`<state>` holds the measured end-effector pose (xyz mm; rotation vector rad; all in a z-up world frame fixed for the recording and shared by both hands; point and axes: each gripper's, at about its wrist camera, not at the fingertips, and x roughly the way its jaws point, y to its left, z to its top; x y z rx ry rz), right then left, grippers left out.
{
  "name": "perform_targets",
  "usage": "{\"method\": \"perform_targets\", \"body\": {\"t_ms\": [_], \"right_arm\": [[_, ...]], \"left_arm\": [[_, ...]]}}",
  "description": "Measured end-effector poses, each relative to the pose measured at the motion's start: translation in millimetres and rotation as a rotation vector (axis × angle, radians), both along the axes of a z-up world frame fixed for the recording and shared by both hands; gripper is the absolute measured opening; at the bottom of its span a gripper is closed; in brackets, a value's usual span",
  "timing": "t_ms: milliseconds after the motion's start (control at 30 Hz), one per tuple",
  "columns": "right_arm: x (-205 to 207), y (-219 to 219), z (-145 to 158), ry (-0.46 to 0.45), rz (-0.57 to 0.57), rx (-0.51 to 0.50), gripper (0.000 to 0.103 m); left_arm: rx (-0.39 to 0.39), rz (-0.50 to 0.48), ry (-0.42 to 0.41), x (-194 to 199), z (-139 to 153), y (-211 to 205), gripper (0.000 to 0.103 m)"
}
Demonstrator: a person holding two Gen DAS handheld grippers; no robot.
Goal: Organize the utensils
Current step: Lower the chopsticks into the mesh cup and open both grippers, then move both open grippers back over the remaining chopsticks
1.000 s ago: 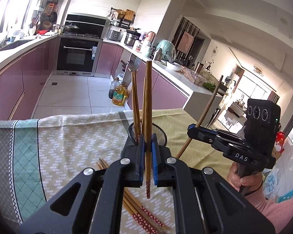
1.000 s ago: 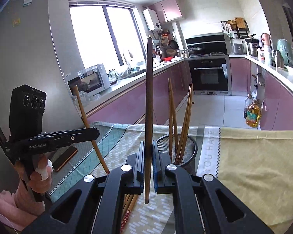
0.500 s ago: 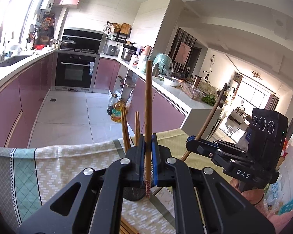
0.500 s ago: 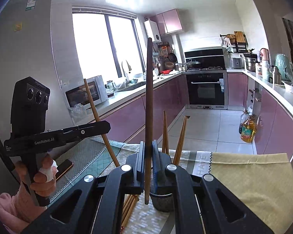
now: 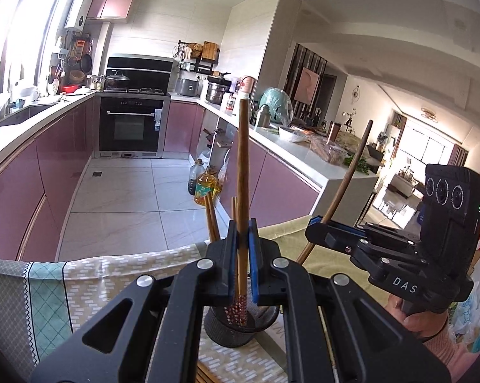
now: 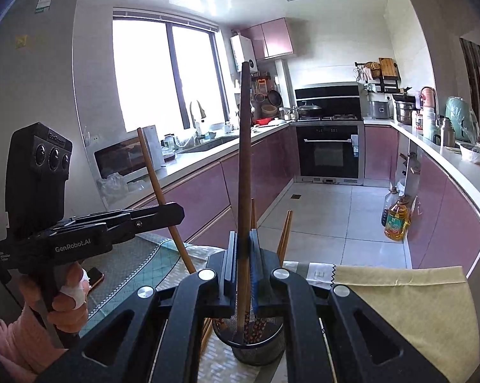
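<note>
The left gripper (image 5: 242, 255) is clamped on a light brown chopstick (image 5: 242, 172), which stands upright between its blue-padded jaws; the chopstick's red patterned lower end reaches down into a black mesh holder (image 5: 240, 327) directly below. The right gripper (image 6: 242, 265) is likewise closed on a darker brown chopstick (image 6: 244, 166), held upright with its lower end inside the same mesh holder (image 6: 259, 349). Several other chopsticks (image 5: 211, 215) already stand in the holder, leaning slightly. The holder sits on a patterned tablecloth (image 5: 106, 271) in beige, green and yellow. More chopsticks (image 5: 204, 373) lie flat on the cloth just in front of the holder. Each camera shows the opposite gripper off to the side, gripped by a hand (image 6: 68, 303) in a pink sleeve. Behind is a kitchen with mauve cabinets (image 5: 13, 188) and a black oven (image 5: 131, 126).
</note>
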<state>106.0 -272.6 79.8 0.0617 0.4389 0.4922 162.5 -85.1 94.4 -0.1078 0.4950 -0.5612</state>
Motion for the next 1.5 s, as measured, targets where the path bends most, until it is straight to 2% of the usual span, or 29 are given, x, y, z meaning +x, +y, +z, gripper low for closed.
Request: {"method": "perform_targets", "body": {"t_ms": [333,533,767,1033,1300,1500], "right_arm": [[23.3,3.6,-33.1,0.125,-0.012,-0.049,0.006],[35.2,12.6,-51.9,0.224,0.002,-0.095,0.006],[45.2,13.5,-60.2,0.267,-0.007,-0.082,0.006],[59.3,4.5,-63.8,0.282,-0.032,-0.045,0.009],[51.7,-5.3,-62.3,0.263,-0.034,0.009,0.011],[27.7,-4.8,-57.9,0.229,0.003,0.022,0.021]], "left_arm": [[0.146,-0.043,0.081,8.3,-32.5,-22.6,0.007],[0.190,-0.084,0.127,15.5,-48.0,-26.0,0.007],[0.164,-0.073,0.210,42.9,-62.1,-24.2,0.007],[0.169,-0.020,0.247,63.7,-77.1,-22.0,0.008],[0.121,0.031,0.230,44.1,-83.4,-4.7,0.014],[0.076,0.065,0.167,12.6,-74.6,17.7,0.027]]}}
